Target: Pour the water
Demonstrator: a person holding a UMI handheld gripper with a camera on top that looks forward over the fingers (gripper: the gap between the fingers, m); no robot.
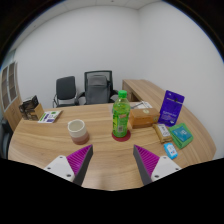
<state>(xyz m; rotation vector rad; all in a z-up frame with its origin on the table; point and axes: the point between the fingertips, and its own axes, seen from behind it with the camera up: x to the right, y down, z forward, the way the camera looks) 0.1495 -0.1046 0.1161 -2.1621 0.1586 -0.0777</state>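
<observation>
A green bottle [120,116] with a red cap and a yellow-green label stands upright on a red coaster on the wooden table [60,143], a little beyond my fingers and midway between them. Left of the bottle sits a small white cup [77,128], also beyond the fingers. My gripper [113,160] is open above the table's near part, with its two magenta-padded fingers [80,158] spread wide and only bare table between them.
To the right of the bottle lie a purple box [171,107], teal packets [181,135], and small snack packs [162,131]. A booklet [50,117] lies at the far left. Two office chairs [83,90] stand behind the table by the white wall.
</observation>
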